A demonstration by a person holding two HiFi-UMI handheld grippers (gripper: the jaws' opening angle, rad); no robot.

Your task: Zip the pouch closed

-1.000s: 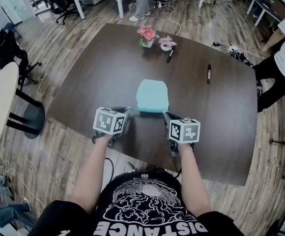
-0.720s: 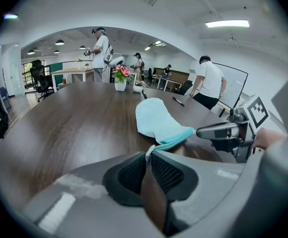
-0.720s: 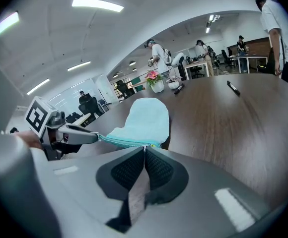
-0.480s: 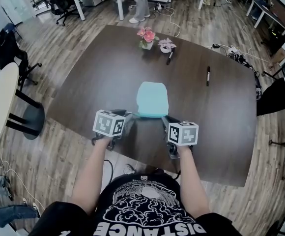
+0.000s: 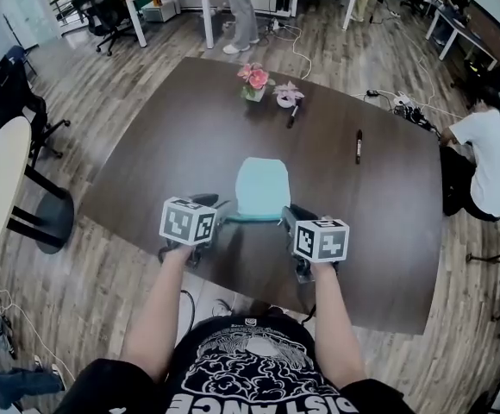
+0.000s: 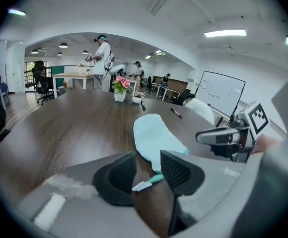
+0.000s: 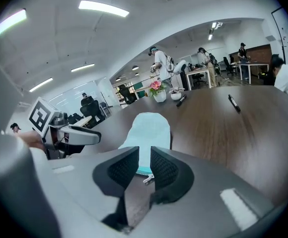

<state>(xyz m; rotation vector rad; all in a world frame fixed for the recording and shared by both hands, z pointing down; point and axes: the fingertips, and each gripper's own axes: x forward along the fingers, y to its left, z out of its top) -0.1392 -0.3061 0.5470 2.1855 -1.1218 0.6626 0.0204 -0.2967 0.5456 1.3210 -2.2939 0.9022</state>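
A light teal pouch [image 5: 263, 188] lies flat on the dark brown table [image 5: 181, 136], its zip end toward me. My left gripper [image 5: 219, 206] sits at the pouch's near left corner and its jaws have just been opening. They stand apart, and the teal and white zip tab [image 6: 146, 182] lies loose between them. My right gripper [image 5: 288, 215] is at the near right corner. Its jaws have also just been opening and show a narrow gap. The pouch's end [image 7: 145, 171] and the metal zip pull [image 7: 147, 179] lie in that gap, unpressed.
At the table's far side stand a pot of pink flowers [image 5: 254, 80] and a small white pot [image 5: 288, 95], with a black pen [image 5: 292, 116] beside them. A marker [image 5: 358, 146] lies at the right. A person [image 5: 484, 164] crouches by the table's right edge. The table's front edge runs under my hands.
Both grippers stay at the pouch's near end and the pouch has not shifted. The person at the right has come down beside the table's right edge.
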